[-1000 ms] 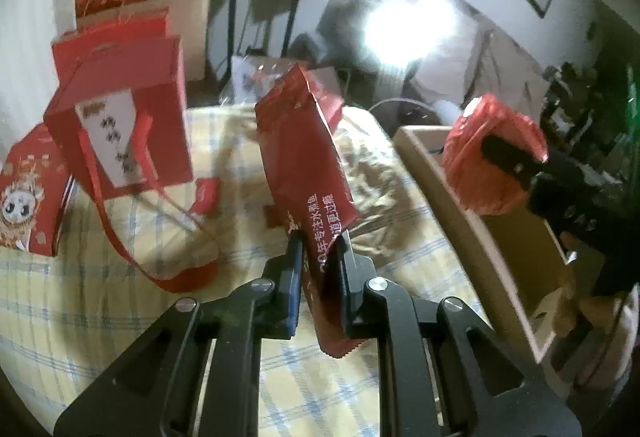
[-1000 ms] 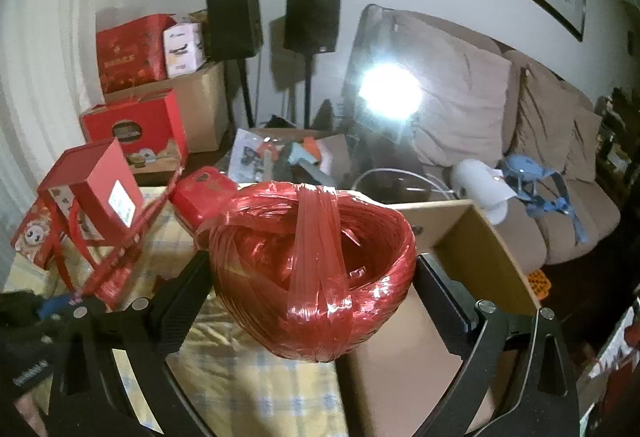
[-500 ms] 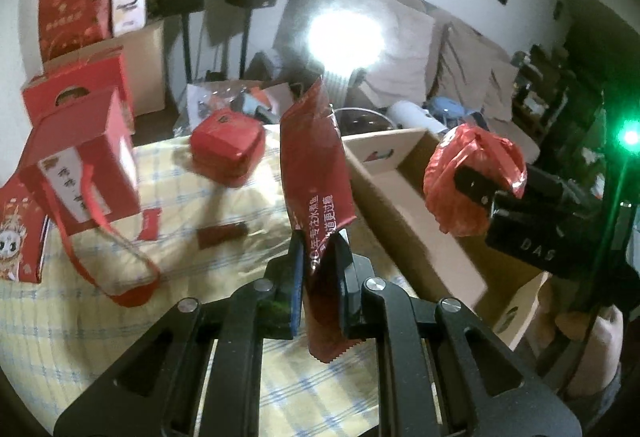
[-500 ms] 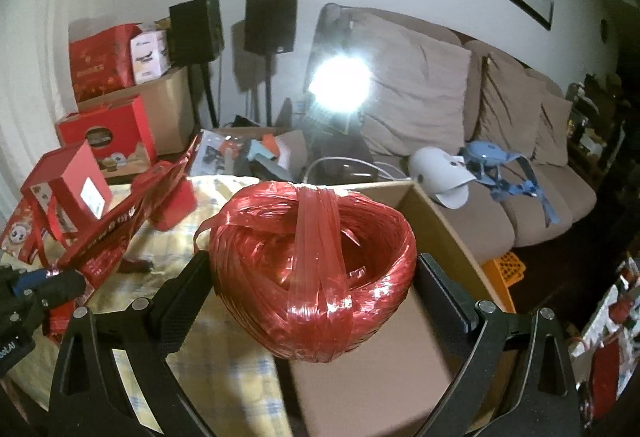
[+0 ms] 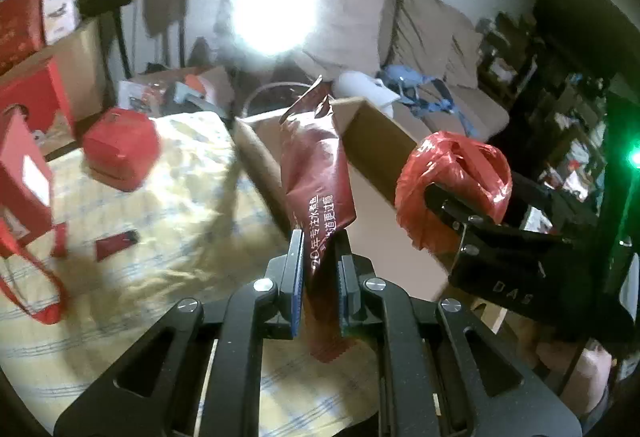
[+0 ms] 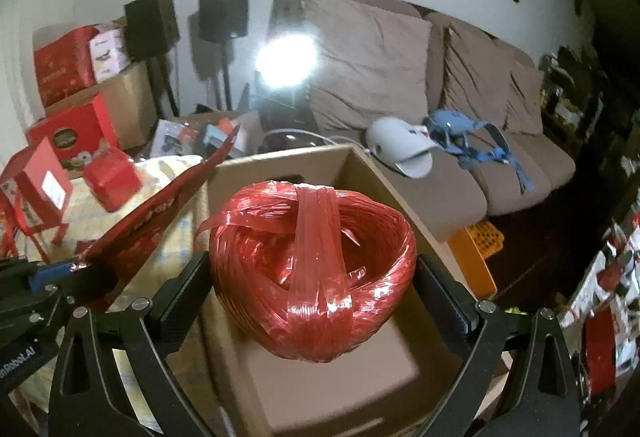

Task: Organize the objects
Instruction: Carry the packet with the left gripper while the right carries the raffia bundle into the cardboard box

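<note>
My left gripper (image 5: 318,277) is shut on a dark red snack packet (image 5: 316,173) and holds it upright above the near edge of an open cardboard box (image 5: 380,145). My right gripper (image 6: 312,289) is shut on a red ball of plastic twine (image 6: 312,273) and holds it over the box (image 6: 320,377). The twine ball (image 5: 452,185) also shows at the right in the left wrist view, and the packet (image 6: 160,213) shows at the left in the right wrist view.
A table with a yellow checked cloth (image 5: 160,217) carries a small red box (image 5: 120,149), a red gift bag (image 5: 20,173) and small red packets (image 5: 116,241). A beige sofa (image 6: 440,97) stands behind. Cartons and speakers (image 6: 224,13) stand at back left.
Both grippers have swung to the right with their loads, from over the table to over the cardboard box. The box now lies right under the twine ball.
</note>
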Motion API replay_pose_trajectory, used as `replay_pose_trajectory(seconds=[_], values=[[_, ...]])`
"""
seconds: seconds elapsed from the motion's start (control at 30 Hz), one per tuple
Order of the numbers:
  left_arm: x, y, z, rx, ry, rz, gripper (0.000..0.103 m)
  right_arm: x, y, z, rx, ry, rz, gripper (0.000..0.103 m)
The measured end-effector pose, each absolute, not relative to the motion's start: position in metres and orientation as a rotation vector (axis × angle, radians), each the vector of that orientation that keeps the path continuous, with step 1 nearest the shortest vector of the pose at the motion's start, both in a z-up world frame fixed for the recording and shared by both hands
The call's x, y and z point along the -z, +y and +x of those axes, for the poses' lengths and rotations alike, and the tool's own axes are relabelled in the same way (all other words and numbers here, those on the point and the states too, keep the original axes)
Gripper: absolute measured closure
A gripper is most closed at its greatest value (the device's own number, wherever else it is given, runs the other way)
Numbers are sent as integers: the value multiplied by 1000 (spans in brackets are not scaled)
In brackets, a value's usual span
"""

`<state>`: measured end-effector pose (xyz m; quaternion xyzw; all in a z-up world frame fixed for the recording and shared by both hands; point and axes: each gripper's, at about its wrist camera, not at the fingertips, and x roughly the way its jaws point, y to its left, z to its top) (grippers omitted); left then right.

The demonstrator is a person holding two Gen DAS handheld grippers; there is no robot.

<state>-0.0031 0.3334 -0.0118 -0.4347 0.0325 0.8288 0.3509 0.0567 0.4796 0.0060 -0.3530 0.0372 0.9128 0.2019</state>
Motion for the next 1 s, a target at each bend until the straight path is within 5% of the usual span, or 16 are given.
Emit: replay_pose_trajectory(seconds=[0.77, 1.0], values=[[65, 433, 17, -2050, 246, -1210, 88, 65, 554, 82, -2373, 263, -1124, 4], [70, 437, 19, -2070, 270, -1201, 72, 76, 561, 86, -2351, 309, -1157, 3]])
